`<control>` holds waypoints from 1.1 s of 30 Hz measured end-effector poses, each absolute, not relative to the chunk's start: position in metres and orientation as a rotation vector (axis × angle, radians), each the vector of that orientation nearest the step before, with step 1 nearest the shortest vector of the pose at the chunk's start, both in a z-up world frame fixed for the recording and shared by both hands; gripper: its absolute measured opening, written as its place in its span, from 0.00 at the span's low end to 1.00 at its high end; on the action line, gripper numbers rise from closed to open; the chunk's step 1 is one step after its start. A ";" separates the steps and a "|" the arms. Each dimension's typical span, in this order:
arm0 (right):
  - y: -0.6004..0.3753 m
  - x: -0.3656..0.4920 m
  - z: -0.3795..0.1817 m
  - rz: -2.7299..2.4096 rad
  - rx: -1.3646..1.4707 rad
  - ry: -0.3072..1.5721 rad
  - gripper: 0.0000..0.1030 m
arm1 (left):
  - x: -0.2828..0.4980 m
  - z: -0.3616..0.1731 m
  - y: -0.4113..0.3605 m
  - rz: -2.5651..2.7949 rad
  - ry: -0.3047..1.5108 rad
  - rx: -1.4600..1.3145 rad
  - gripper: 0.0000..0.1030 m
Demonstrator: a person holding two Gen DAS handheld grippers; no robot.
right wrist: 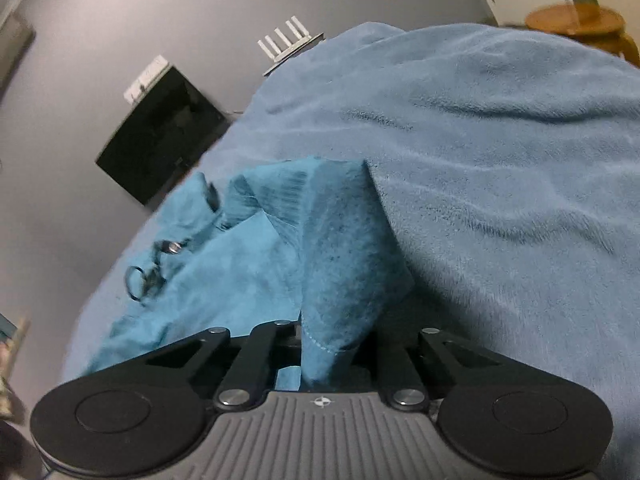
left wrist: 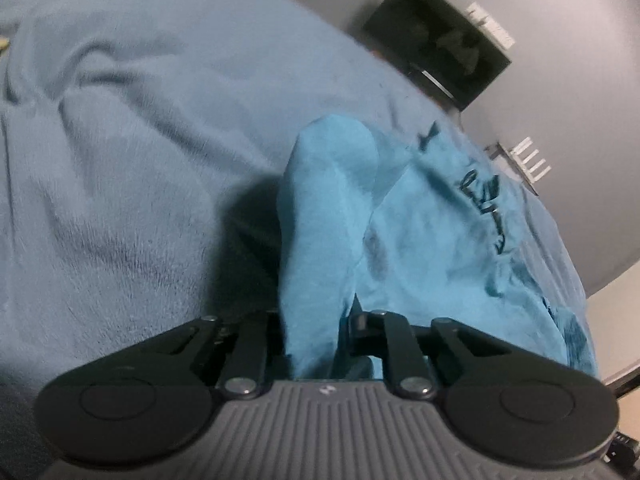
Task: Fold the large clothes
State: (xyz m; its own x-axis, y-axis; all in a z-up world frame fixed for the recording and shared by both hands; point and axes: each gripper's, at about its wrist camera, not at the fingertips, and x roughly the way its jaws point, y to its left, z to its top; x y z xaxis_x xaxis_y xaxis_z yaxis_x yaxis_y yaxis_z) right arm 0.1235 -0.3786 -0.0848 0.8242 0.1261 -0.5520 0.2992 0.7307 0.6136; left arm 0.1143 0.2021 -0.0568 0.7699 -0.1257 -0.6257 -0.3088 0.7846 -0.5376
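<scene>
A teal garment with black lettering lies on a pale blue fleece blanket. My left gripper is shut on a bunched fold of the garment, which rises from between the jaws and hides the fingertips. In the right wrist view the same garment shows a black drawstring with metal rings. My right gripper is shut on another fold of it, a hemmed edge that stands up like a tent over the blanket.
A grey wall stands behind the bed. A dark screen hangs on it. A white router with antennas sits at the bed's edge. A wooden stool is at the far right.
</scene>
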 end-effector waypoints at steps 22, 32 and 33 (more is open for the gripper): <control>-0.387 0.022 0.030 -0.319 0.501 0.603 0.80 | 0.029 0.061 0.237 0.243 0.703 -0.314 0.70; -0.290 0.086 0.025 0.054 0.045 0.616 0.74 | 0.110 0.052 0.119 -0.049 0.679 -0.068 0.86; -0.282 0.098 0.019 0.059 0.028 0.637 0.72 | 0.121 0.045 0.109 -0.061 0.690 -0.057 0.86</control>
